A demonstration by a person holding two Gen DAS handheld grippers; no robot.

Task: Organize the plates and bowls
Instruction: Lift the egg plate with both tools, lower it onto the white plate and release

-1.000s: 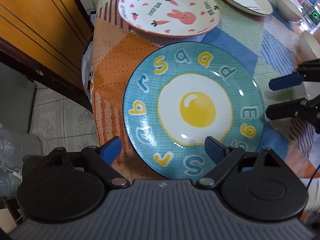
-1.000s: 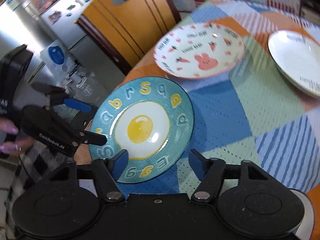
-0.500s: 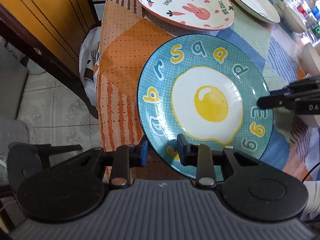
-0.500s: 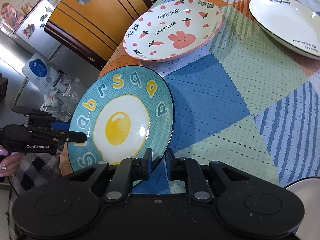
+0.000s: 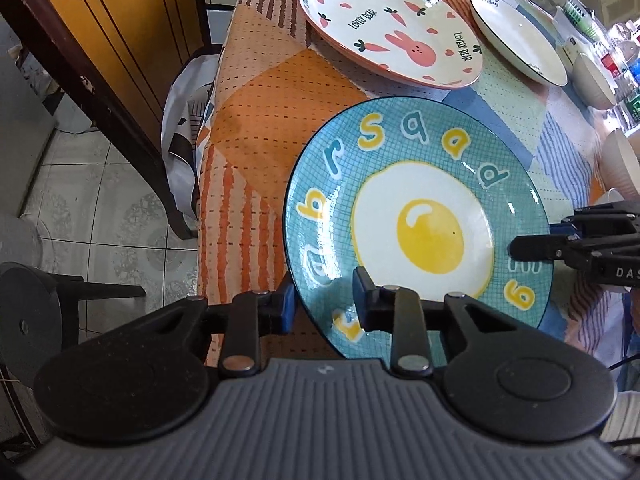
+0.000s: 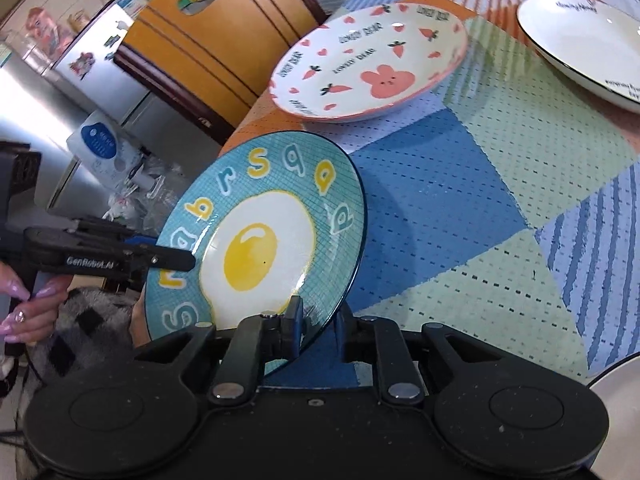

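Left gripper point(image 5: 323, 306): nearest the left wrist camera, its two blue-tipped fingers are pinched on the near rim of the round teal ceramic plate with the fried-egg picture and yellow letters point(image 5: 416, 224), one pad under the edge, one on the face
Right gripper point(image 6: 318, 326): clamped the same way on the opposite side of the rim; a grip at each side likely keeps a wide, slippery plate from swinging or sliding out
Teal egg plate: held between the two grippers, tilted, its far edge raised in the right wrist view above the patchwork-cloth worktop point(image 6: 500, 184); whether any edge touches the cloth I cannot tell
Step in hand: judged as carrying this plate toward a stack
Pink-rimmed white plate with rabbit, carrots and hearts point(image 5: 390, 28): lies flat just beyond the teal one, a likely base for stacking
White plate with thin dark rim point(image 5: 518, 36): flat, farther along the worktop, apart from the rabbit plate
Cream bowls point(image 5: 594, 76): at the far right edge, small and partly cut off
Orange wooden chair back point(image 6: 208, 40): beside the worktop's far-left edge
Risk: thin rim grips may slip if the plate tilts further
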